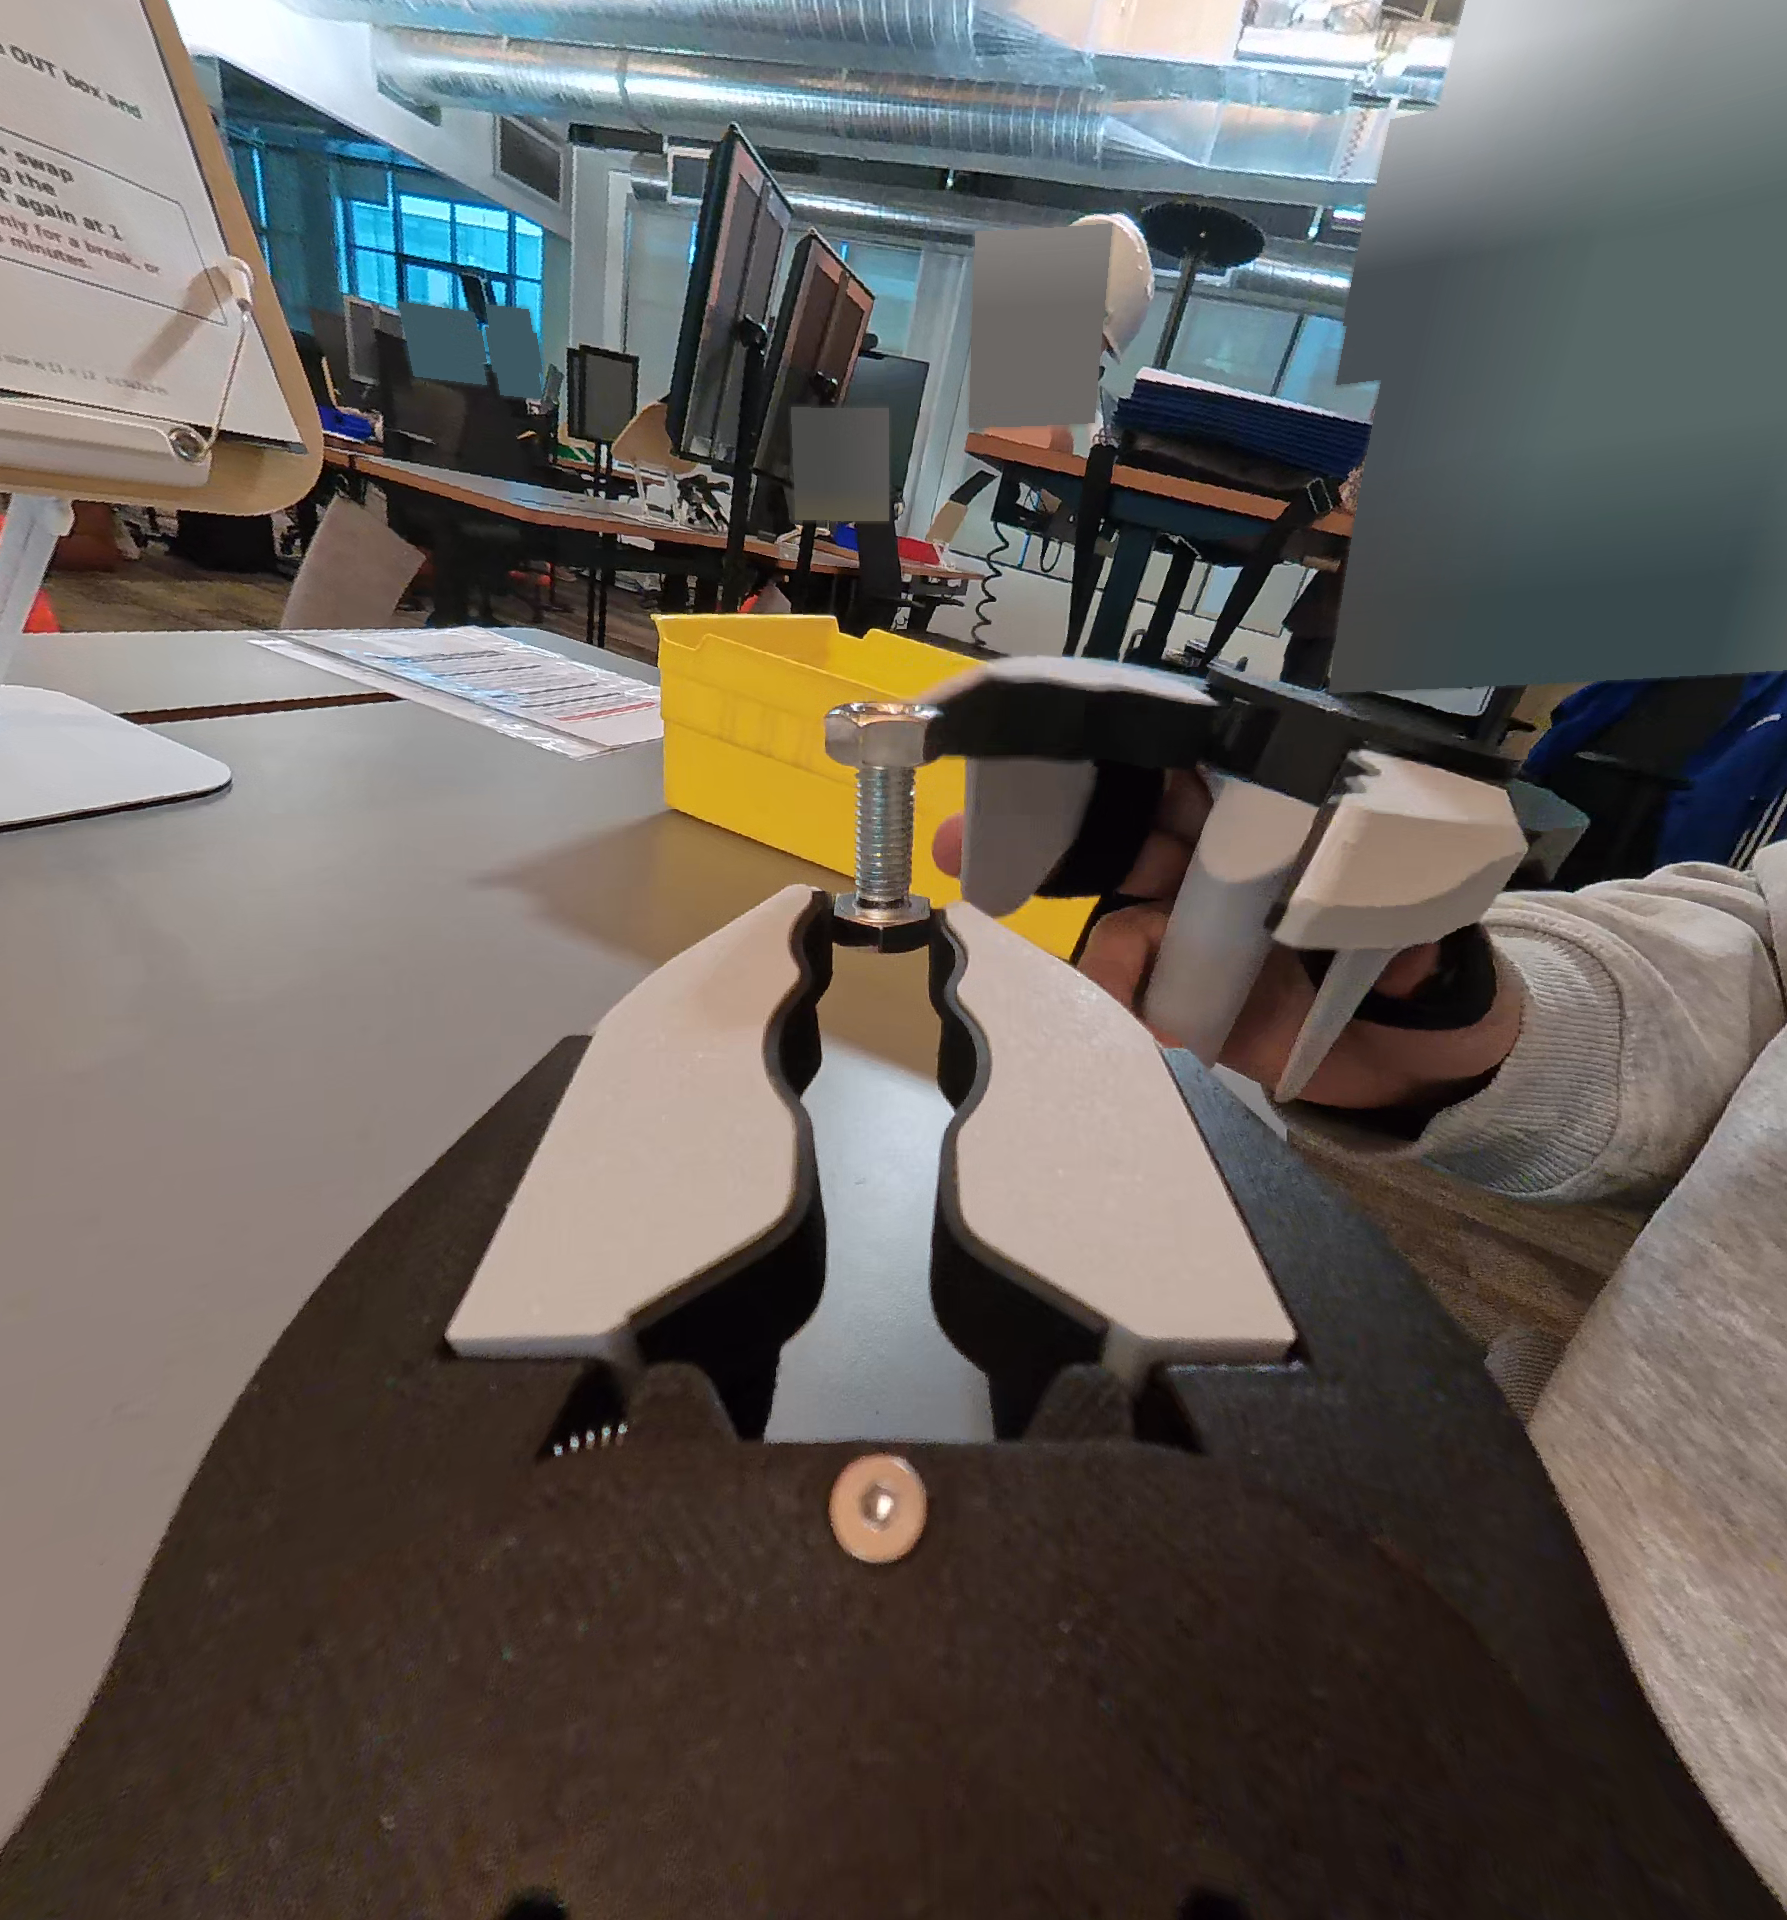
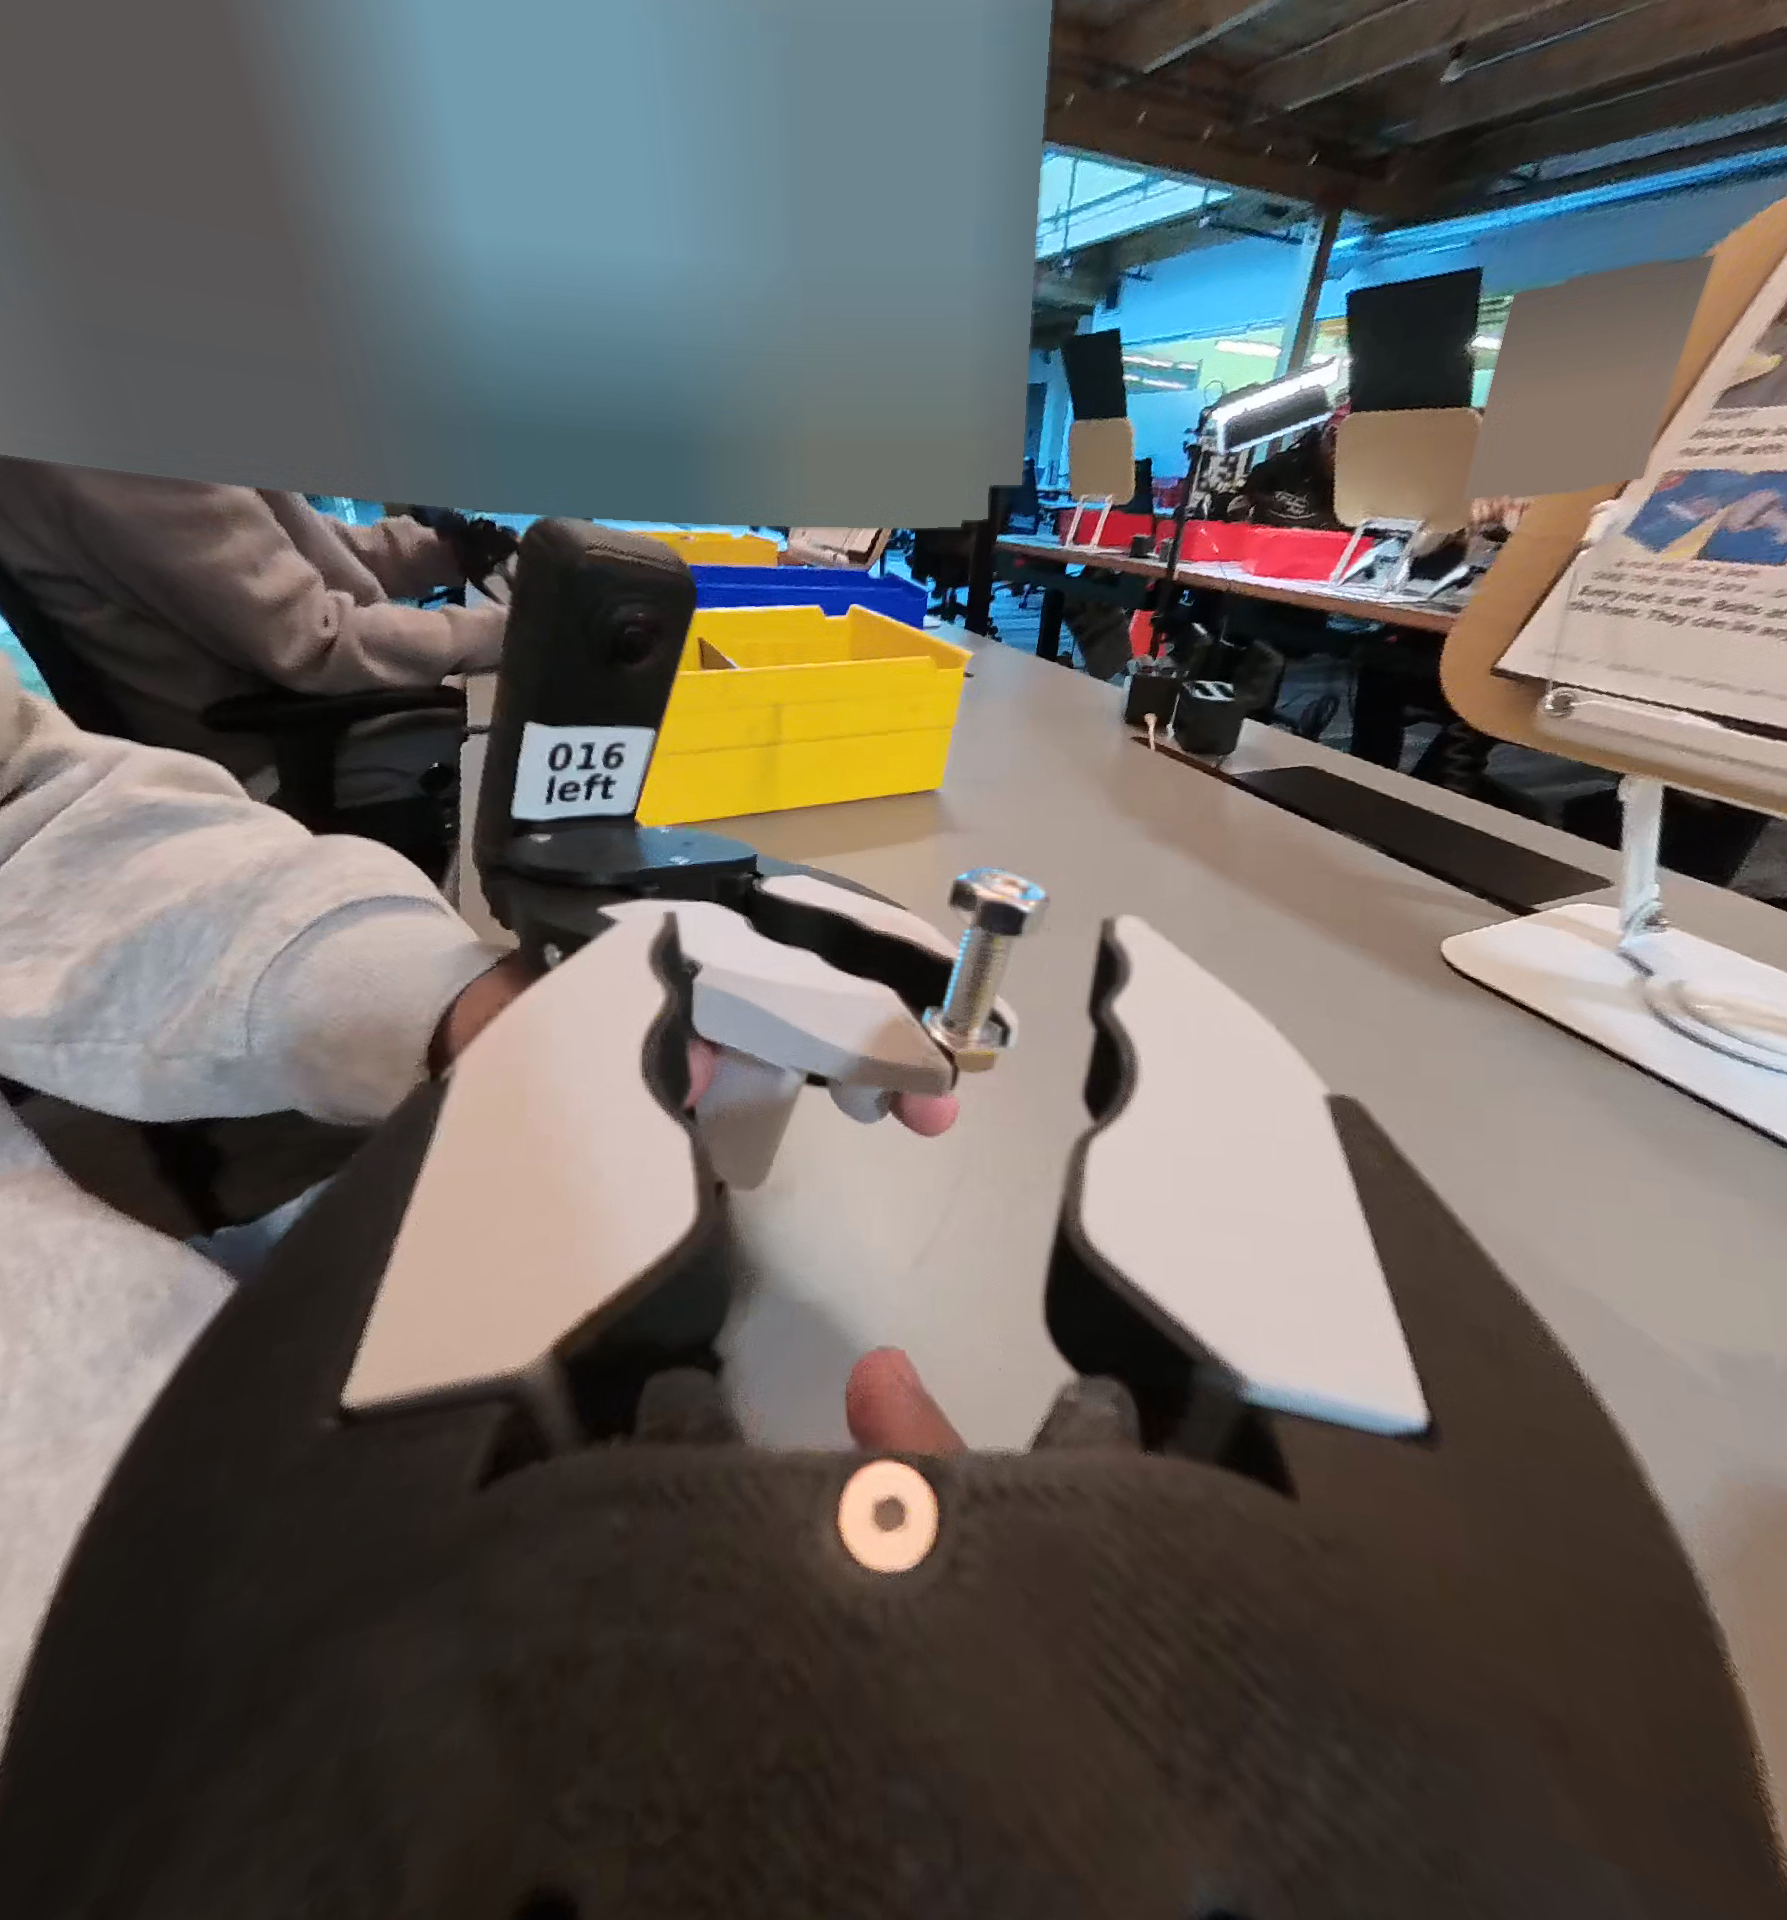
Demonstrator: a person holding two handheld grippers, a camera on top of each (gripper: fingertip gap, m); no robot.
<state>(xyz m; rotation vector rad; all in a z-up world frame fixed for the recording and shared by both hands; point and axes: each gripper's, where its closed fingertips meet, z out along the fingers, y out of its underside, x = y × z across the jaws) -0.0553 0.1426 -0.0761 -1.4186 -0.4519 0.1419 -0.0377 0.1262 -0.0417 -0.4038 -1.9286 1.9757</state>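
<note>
1. Pretty bright overall, even indoor light from overhead, plus daylight through the far windows (image 1: 442,249).
2. Shadows on the grey table (image 1: 297,935) are soft and faint.
3. Small glare spots on the bolt (image 2: 988,961) head.
4. Heavy fisheye bend at the edges in both views.
5. Nearest black gripper body looks soft; the background is slightly blurry.
</note>
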